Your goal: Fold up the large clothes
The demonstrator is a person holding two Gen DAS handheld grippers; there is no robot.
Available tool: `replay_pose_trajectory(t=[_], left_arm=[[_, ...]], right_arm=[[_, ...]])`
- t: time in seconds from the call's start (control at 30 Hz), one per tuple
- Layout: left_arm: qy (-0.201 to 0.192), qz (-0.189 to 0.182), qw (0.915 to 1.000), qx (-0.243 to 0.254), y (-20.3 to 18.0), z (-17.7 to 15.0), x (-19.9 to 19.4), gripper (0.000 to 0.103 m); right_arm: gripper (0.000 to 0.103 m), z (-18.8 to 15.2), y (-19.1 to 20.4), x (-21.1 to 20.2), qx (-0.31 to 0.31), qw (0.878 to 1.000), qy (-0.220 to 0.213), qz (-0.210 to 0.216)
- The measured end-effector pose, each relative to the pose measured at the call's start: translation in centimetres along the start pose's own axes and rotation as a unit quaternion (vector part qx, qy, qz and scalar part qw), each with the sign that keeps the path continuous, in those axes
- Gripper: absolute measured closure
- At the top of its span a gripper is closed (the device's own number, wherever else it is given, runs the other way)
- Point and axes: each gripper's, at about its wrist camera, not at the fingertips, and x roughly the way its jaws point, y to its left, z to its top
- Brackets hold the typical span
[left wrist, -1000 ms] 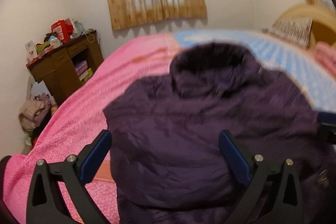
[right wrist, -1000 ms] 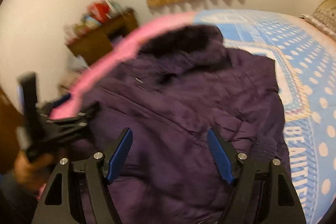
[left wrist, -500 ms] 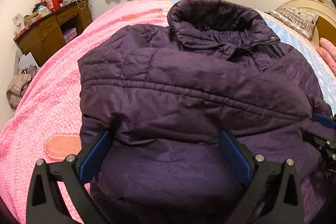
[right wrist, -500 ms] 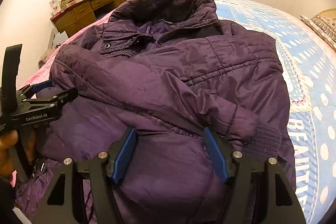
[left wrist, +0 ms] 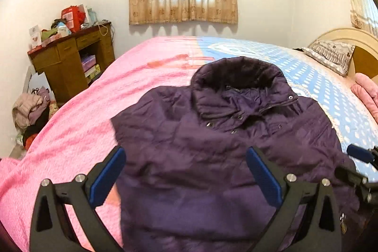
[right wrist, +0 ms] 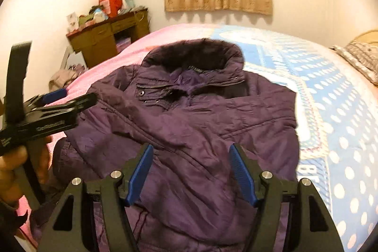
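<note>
A dark purple padded jacket [left wrist: 212, 145] lies front-up on the bed, collar away from me, with both sleeves folded across its chest. My left gripper [left wrist: 186, 176] hovers over its lower left part, jaws wide apart and holding nothing. Over the lower middle of the jacket [right wrist: 189, 122] my right gripper [right wrist: 191, 171] has its jaws closing; fabric shows between the blue pads, but they do not press it. The left gripper [right wrist: 47, 110] and the hand holding it appear at the left of the right wrist view. A right gripper fingertip [left wrist: 361, 155] shows at the left wrist view's right edge.
The bed cover is pink [left wrist: 94, 122] on the left and blue with white dots [right wrist: 342, 122] on the right. A brown cabinet [left wrist: 70, 63] piled with things stands by the left wall, clothes [left wrist: 30, 110] heaped on the floor beside it. Pillows [left wrist: 330, 56] lie at the headboard, right.
Half a second ago both grippers were low and close over the jacket; they have since lifted and pulled back. The right jaws have narrowed. The jacket lies as it did.
</note>
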Motion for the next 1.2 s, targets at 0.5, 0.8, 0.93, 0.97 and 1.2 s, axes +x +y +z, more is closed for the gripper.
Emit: replay_pose_trajectory(t=[0.5,0.8,0.93,0.97,1.2], left_arm=[[0.104,0.019,0.9944,0.009,-2.7,-1.8,7.9,0.0],[0.124,0.032,0.9915,0.02,-3.1,-2.4,8.4,0.0],[0.122,0.033,0.9918,0.019,-3.1,-2.6,8.3,0.0],[0.122,0.034,0.9918,0.02,-3.2,-2.6,8.3,0.0],[0.123,0.038,0.9913,0.025,-3.3,-2.6,8.3,0.0]], right_arm=[[0.061,-3.0,-3.0,6.2,0.021,0.997,0.066,0.029],[0.061,-3.2,-2.8,6.3,0.015,0.998,0.065,0.022],[0.061,-3.2,-2.8,6.3,0.014,0.998,0.066,0.021],[0.061,-3.2,-2.7,6.3,0.013,0.998,0.066,0.02],[0.061,-3.2,-2.6,6.3,0.008,0.998,0.064,0.013]])
